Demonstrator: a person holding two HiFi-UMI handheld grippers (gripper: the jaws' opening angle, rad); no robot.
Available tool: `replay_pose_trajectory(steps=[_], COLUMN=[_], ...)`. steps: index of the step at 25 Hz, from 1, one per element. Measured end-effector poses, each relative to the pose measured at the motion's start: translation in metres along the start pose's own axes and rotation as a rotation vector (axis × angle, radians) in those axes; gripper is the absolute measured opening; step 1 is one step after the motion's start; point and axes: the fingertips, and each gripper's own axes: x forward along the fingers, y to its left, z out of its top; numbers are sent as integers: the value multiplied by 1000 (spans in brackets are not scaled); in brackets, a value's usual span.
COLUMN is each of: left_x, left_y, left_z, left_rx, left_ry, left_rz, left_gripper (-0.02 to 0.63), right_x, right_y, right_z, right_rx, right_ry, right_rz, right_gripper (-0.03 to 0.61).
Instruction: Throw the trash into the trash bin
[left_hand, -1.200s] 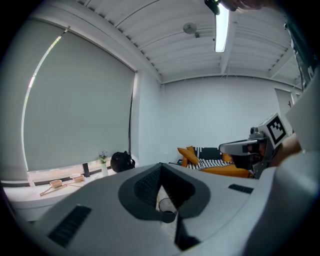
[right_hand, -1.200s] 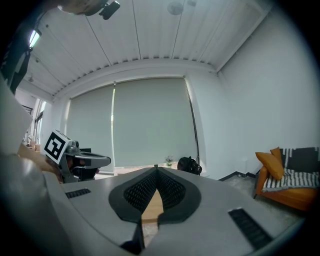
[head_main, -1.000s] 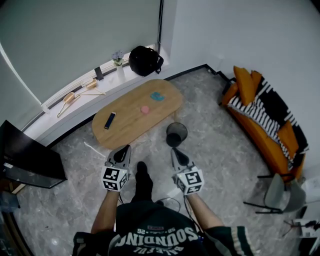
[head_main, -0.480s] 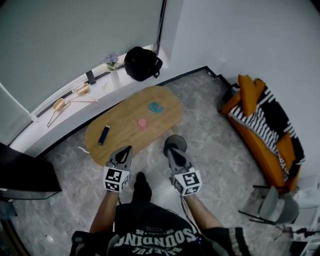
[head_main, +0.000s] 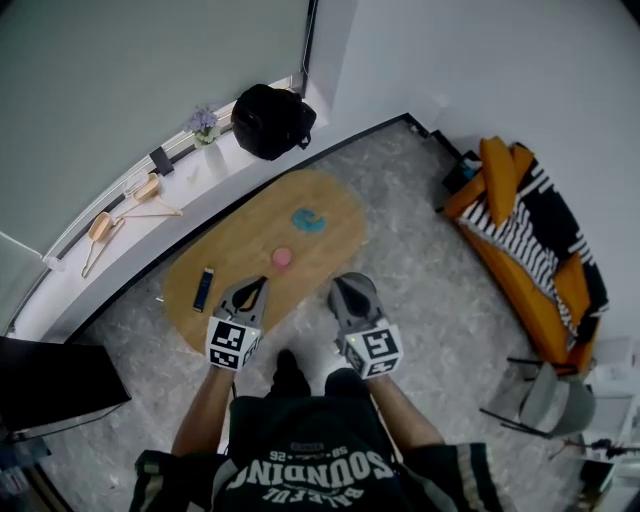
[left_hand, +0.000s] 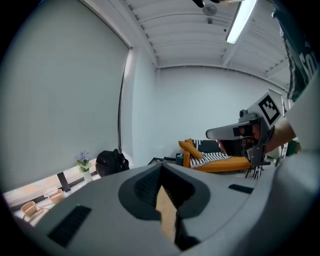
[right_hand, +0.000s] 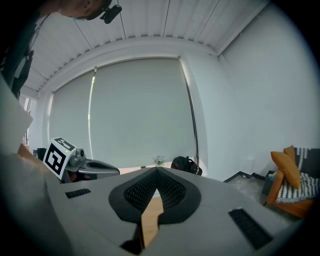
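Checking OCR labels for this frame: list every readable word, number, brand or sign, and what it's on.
"SOUNDING": white letters on the person's dark shirt, upside down in the head view.
Line of print below it at the picture's edge: cut off, not readable.
Small print above it: too small to read.
Cubes on the left gripper and right gripper: black-and-white square markers only, no letters.
Gripper views: no text.

Two bits of trash lie on the light wood worktop (head_main: 225, 275). The pink trash (head_main: 283, 258) is small and round and sits near the middle. The blue trash (head_main: 308, 219) is a bit bigger and lies flat, at about 1 o'clock from the pink one. They do not touch. The trash bin (head_main: 355, 282) is dark and round. It stands on the floor (head_main: 420, 230) just beside the worktop, at about 4 o'clock from the pink trash. Only part of it shows.
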Motion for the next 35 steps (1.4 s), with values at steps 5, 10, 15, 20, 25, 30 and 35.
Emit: replay_pose_trajectory(steps=[5,10,15,20,25,30,35], left_x=[30,56,77,102,136,178,220], left_y=[9,18,23,28,28,30,31], left_z=[-2,-7,-14,-41,-89,-164,-244], left_rx=[-22,-31,-24,-8,-1,26,38], left_ry=[16,42,77,117,194,256,314], left_rz=[-17,-10,4,-1,-8,-24,-51], left_gripper=[0,0,0,0,0,0,0], right_x=[23,45,60,74,87,114,139], right_y=[-17,-37,-52,-67,-85,-102,-113], right_z=[-2,-12,-19,-45,-74,-132,-198], right_rx=[5,15,44,14,21,68,93], right_ry=[25,38,55,112,153,164,165], right_rz=[-3,11,45,51,65,71,84], right_gripper=[0,0,0,0,0,0,0])
